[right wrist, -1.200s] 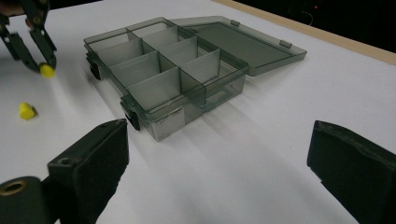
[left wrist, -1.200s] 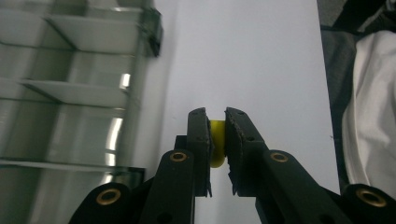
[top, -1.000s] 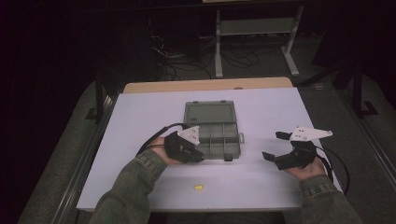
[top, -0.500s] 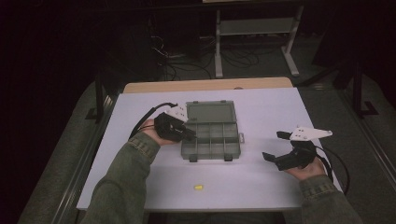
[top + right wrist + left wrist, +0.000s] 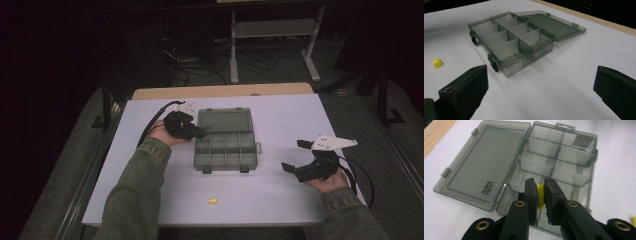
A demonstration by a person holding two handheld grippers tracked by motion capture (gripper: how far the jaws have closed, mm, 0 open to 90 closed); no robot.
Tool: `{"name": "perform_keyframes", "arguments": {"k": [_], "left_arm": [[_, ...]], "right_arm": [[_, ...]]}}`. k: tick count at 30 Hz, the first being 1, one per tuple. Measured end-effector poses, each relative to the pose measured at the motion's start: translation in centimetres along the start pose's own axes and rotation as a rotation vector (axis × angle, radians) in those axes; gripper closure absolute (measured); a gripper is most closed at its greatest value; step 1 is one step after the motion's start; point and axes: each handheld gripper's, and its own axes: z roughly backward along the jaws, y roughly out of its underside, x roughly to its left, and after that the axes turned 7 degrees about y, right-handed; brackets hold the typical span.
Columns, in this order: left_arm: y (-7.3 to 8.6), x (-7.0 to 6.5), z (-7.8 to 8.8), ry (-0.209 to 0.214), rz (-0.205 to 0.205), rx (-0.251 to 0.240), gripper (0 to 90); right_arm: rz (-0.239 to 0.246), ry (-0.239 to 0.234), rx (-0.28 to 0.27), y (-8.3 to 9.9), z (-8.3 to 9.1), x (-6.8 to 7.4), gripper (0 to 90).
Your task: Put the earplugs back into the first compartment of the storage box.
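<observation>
- A small yellow piece is seen lying alone on the white counter near its front edge, well apart from both grippers; in the right gripper view it lies left of the box.
- The right gripper is held low over the counter's right side, its jaws spread wide with nothing between them; the box lies ahead of it in the right gripper view.
- A translucent grey compartment box is set at the counter's middle, its lid laid open flat on the far side, with black latches at its front edge.
- The left gripper is held at the box's left end, jaws drawn narrow and clamped on a second yellow piece, above a compartment at that end.
- A wooden strip is seen along the counter's far edge, with dark floor and cables beyond.
</observation>
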Motion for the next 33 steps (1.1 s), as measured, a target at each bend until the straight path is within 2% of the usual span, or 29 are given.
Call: {"name": "perform_keyframes", "arguments": {"k": [7,12,18,21,26,28,29,31,32,33], "left_arm": [[0.6,1.0,-1.3,-0.010,0.021,0.038,80.8],[1.0,1.8,-2.4,-0.002,0.044,0.054,80.7],[1.2,2.0,-3.5,0.010,0.040,0.100,78.8],[1.4,2.0,-3.6,0.018,0.044,0.121,72.0],[1.4,1.8,-2.9,0.026,0.064,0.089,61.4],[1.3,1.6,-2.6,0.021,0.072,0.078,51.6],[1.2,1.5,-2.4,0.017,0.076,0.067,40.1],[1.1,1.3,-2.0,0.013,0.084,0.042,33.6],[1.0,1.2,-1.8,0.015,0.086,0.030,33.6],[0.9,1.1,-1.6,0.012,0.086,0.020,28.7]], "right_arm": [[0.004,-0.003,0.002,0.0,0.0,0.0,0.0],[0.001,-0.007,0.000,0.0,0.0,0.0,0.0],[0.001,-0.008,0.001,0.0,0.0,0.0,0.0],[0.002,-0.008,0.000,0.0,0.0,0.1,0.0],[0.003,-0.009,0.004,0.0,0.0,0.1,0.0],[0.003,-0.008,0.002,0.0,0.0,0.1,0.0],[0.003,-0.007,-0.001,0.0,0.0,0.1,0.0],[0.002,-0.005,-0.001,0.0,0.1,0.1,0.0],[0.002,-0.005,-0.001,0.0,0.1,0.1,0.0],[0.002,-0.004,-0.001,0.0,0.1,0.1,0.0]]}}
